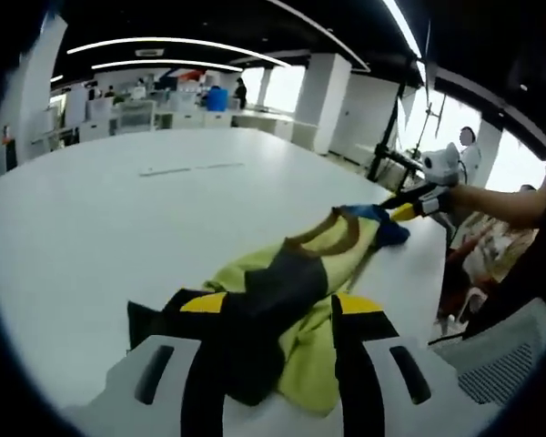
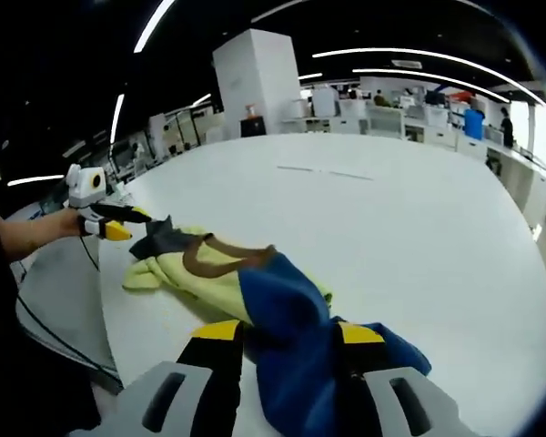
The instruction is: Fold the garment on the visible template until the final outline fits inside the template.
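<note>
While the left gripper (image 1: pixel 268 350) clamps the dark end of the garment (image 1: pixel 296 291) between its 2 jaws, the right gripper (image 2: pixel 282 360) clamps the blue end. Cloth fills both jaw gaps. Between them, the yellow middle lies bunched on the white table (image 2: pixel 391 228), near its edge.

A yellow, dark grey and blue garment (image 1: pixel 300 291) lies stretched across a white table (image 1: pixel 146 218) in an open-plan office. The left gripper (image 1: pixel 268 350) clamps its near dark end between yellow-tipped jaws, while the right gripper (image 1: pixel 402 208), held in a person's hand (image 1: pixel 446 193), grips the far blue end.
</note>
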